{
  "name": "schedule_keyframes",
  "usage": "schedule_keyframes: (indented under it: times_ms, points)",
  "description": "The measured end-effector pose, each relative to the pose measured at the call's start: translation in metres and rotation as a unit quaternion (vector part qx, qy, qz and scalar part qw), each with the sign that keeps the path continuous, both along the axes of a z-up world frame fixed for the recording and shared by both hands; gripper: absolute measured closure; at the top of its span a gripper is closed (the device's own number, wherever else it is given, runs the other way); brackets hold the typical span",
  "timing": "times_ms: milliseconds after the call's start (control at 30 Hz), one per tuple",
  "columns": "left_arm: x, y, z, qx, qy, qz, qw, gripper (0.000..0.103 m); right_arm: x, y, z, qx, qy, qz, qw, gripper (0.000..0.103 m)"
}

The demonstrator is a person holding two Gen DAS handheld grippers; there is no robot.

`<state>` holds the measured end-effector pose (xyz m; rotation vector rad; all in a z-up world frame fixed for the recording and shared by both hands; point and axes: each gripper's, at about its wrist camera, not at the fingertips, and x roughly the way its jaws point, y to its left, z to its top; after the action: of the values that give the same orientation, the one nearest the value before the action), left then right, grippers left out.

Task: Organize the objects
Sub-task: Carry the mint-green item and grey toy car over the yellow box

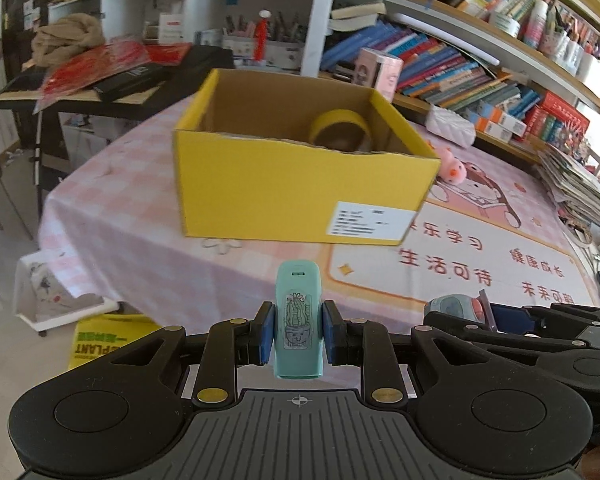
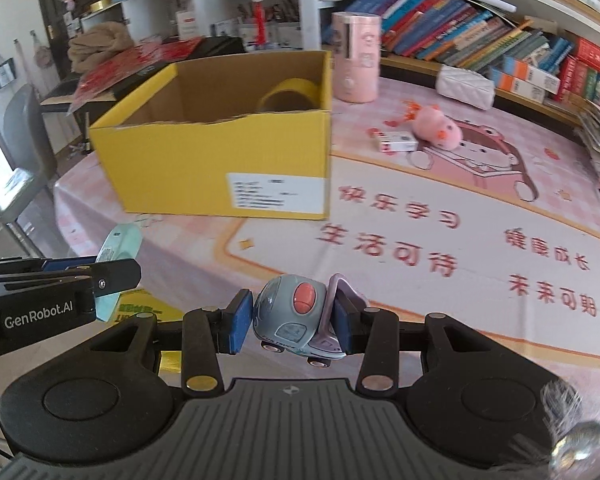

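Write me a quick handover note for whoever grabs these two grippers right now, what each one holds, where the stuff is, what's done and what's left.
Left gripper: shut on the teal cactus-sticker gadget, held upright above the table edge.
Right gripper: shut on the grey toy car.
Yellow box sits open on the pink table mat, ahead of both grippers.
Done: a yellow tape roll is already in the box.
Left: probably drop both held items into the box, then collect the pink plush and the small white carton beside it, lying right of the box. The pink canister behind the box may stay.
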<state>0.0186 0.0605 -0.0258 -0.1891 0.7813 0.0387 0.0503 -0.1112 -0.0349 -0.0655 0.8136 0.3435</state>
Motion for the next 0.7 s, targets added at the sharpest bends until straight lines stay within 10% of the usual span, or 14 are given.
schedule_keyframes:
  times_ms: [700]
  points:
    - [-0.028,0.043,0.023,0.001,-0.051,0.022,0.9985,0.08,-0.023,0.049,0.022,0.0,-0.033,0.026,0.999,0.063]
